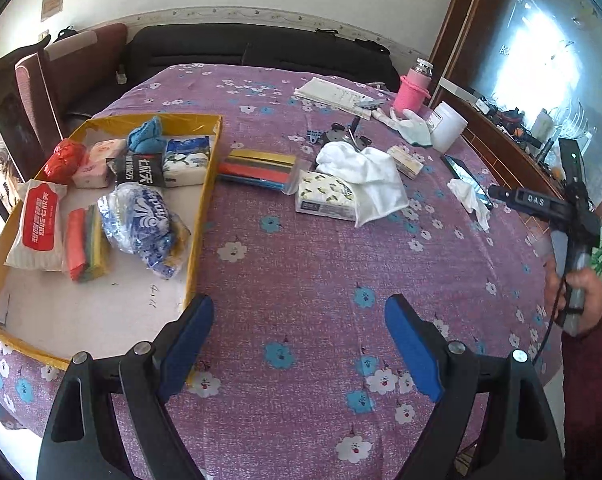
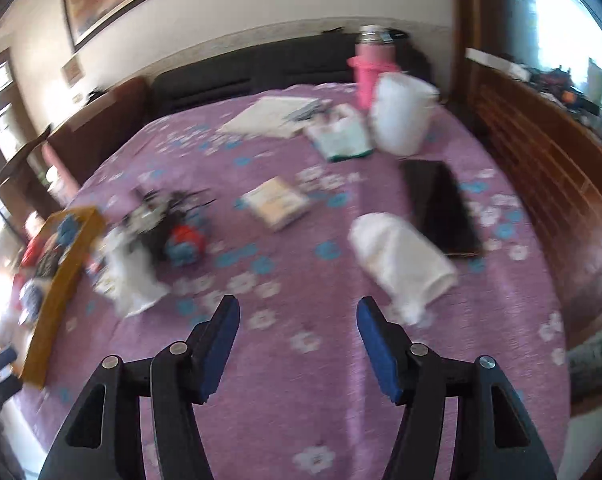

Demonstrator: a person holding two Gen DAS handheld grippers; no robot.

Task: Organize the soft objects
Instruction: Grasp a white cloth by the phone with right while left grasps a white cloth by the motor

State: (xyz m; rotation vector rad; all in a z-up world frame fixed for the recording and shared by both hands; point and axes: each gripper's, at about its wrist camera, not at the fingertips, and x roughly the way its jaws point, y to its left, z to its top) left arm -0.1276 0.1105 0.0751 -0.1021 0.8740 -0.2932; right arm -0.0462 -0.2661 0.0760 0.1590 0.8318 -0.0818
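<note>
A yellow-rimmed cardboard tray (image 1: 203, 200) on the purple flowered table holds several soft packs: a red-labelled wipes pack (image 1: 37, 228), a blue-and-white bag (image 1: 145, 220), tissue packs and a blue cloth (image 1: 145, 134). On the table lie a white cloth (image 1: 365, 176) over a lemon-print tissue pack (image 1: 321, 196), a coloured cloth pack (image 1: 257, 170), a white glove (image 1: 415, 124) and a crumpled white tissue (image 2: 401, 256). My left gripper (image 1: 299, 344) is open and empty beside the tray's near corner. My right gripper (image 2: 297, 344) is open and empty, just short of the tissue.
A pink bottle (image 1: 411, 92), a white jar (image 1: 447, 126), a black phone (image 2: 441, 208), a small box (image 2: 275, 202), papers (image 1: 333, 96) and black metal parts (image 1: 345, 132) lie at the back and right. A wooden window ledge (image 2: 541, 184) borders the table's right side.
</note>
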